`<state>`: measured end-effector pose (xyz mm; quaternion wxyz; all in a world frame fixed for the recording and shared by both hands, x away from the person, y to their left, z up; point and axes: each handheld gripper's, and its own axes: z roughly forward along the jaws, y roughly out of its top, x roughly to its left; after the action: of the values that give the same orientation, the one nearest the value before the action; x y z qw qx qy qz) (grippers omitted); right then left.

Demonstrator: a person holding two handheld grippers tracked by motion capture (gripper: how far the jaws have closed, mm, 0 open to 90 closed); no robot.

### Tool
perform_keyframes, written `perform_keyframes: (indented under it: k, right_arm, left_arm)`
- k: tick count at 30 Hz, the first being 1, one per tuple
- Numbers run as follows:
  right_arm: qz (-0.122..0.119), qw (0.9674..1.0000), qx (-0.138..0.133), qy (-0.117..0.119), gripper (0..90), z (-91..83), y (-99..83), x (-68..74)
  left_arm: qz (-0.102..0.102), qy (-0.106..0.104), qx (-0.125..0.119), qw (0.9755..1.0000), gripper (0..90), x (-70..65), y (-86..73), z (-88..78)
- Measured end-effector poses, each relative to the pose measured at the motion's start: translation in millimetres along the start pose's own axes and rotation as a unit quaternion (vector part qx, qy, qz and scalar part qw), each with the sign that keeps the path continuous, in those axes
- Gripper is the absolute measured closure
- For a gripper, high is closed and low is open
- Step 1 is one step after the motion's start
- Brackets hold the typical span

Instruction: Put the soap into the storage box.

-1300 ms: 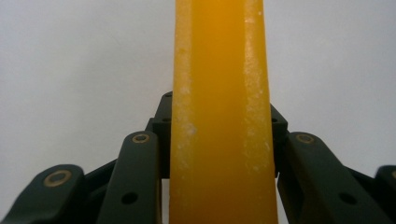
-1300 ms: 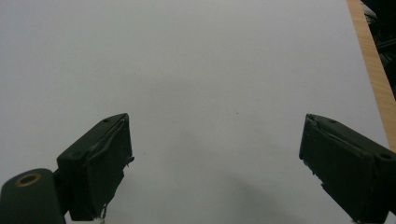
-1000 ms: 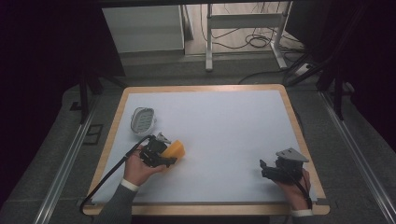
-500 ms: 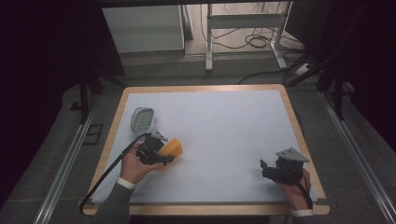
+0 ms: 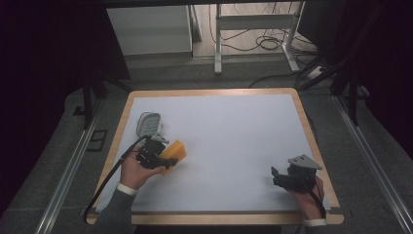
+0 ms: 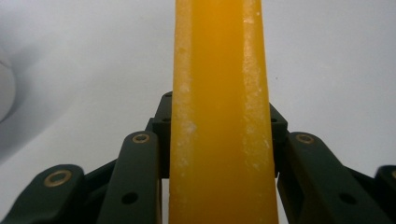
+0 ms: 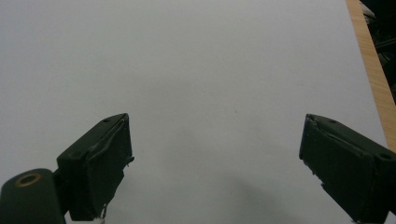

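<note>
My left gripper [image 5: 165, 156] is shut on a yellow-orange block [image 5: 175, 151] at the left of the white table top [image 5: 234, 131]. In the left gripper view the block [image 6: 219, 70] stands upright between the black jaws, its faces flecked with white, and hides what lies straight ahead. A grey-white oval object [image 5: 148, 124] rests on the table just beyond that hand. At the front right my right gripper [image 5: 276, 176] is open, and in its own view the right gripper [image 7: 215, 158] has only bare white surface between its jaws.
The table has a wooden rim [image 5: 311, 141]; the right hand is close to its right edge [image 7: 373, 70]. A black cable [image 5: 109, 178] trails from the left gripper over the left rim. Behind the table stand a metal frame [image 5: 253, 24] and floor cables.
The left gripper has carried the yellow-orange block a little to the left and away from the front edge, closer to the oval object. The right gripper has stayed put.
</note>
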<state>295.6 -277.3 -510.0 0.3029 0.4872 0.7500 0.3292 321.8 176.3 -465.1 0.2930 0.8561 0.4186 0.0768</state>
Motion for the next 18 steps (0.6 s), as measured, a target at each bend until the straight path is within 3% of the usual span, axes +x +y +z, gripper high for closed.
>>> perform_keyframes:
  k: [18]
  right_arm:
    - [-0.001,1.0000,0.000,-0.001,9.2,0.2,-0.3,-0.3]
  left_arm:
    - [-0.013,0.013,-0.005,0.9998,61.0,14.3,1.2,-10.8]
